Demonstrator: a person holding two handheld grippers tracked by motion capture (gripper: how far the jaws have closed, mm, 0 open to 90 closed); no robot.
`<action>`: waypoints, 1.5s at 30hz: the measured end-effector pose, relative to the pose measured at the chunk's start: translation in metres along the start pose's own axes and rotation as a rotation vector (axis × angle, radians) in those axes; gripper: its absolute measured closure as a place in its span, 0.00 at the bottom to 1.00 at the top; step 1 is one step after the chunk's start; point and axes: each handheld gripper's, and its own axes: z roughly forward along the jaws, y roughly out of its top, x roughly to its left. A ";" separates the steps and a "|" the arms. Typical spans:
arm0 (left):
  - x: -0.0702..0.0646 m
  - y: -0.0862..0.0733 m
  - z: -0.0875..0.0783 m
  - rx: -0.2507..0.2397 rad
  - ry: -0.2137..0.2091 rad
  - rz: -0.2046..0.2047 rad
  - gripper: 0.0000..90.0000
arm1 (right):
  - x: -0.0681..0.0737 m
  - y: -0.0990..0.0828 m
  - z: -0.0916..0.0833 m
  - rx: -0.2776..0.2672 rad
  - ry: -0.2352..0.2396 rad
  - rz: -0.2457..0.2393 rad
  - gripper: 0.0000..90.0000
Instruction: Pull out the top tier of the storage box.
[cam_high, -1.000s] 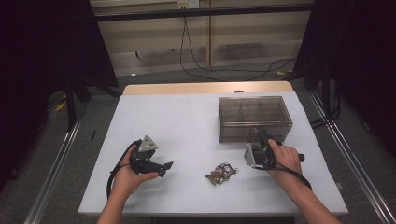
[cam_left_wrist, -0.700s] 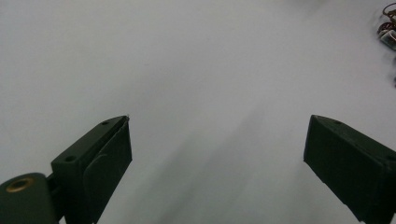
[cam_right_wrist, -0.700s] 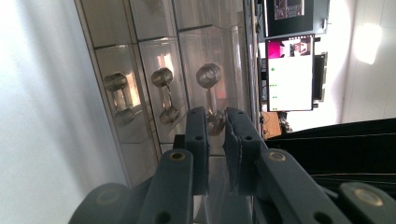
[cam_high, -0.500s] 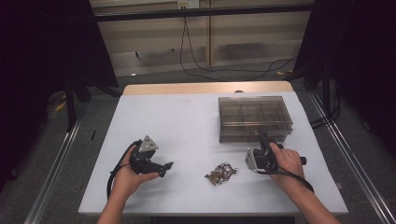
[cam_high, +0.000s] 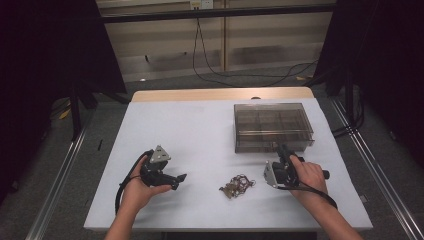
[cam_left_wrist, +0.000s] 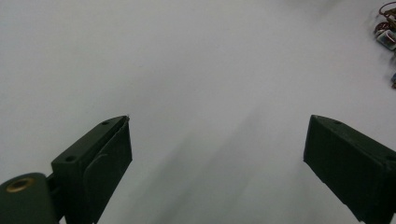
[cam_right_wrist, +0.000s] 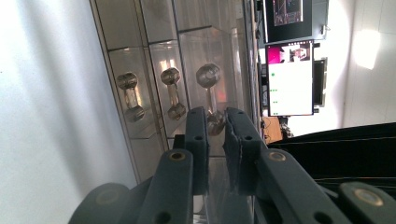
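- High view, nearest the person: the left gripper lies in the left hand low over the white table. Its jaws are wide apart and nothing is between them, as the left gripper view confirms. If that hand swings inward carelessly, the open jaws could, I judge, sweep into the pile.
- The small tangle of trinkets sits loose on the table between the two grippers, apart from both, and appears at the top right corner of the left gripper view. It looks light and knotted, so a brush from either forearm could scatter it or drag it towards the near edge.
- Slightly farther, the right gripper in the right hand points at the front wall of the clear box. In the right gripper view its jaws stand narrow, with the lower end of a metal handle in the slit between them. I cannot tell whether the pads press on it.
- The handle is small and shiny. A shallow or off-centre pinch may slip off it, and the jaws could then knock the box wall.
- The box looks light and nothing holds it down. A pull on the handle may slide or tip the whole box towards the trinkets instead of opening it.
- Reflections in the clear wall repeat the handle's shape, so aim could be misjudged.
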 end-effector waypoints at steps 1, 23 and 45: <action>0.000 0.000 0.001 -0.001 -0.006 0.002 0.09 | 0.000 0.000 -0.001 0.000 -0.002 0.009 0.89; -0.002 0.003 0.004 0.010 -0.008 0.008 0.09 | -0.005 -0.009 -0.006 -0.009 0.051 0.245 0.67; -0.009 0.008 0.010 0.018 -0.011 0.033 0.09 | -0.017 -0.033 -0.005 0.015 0.095 0.608 0.42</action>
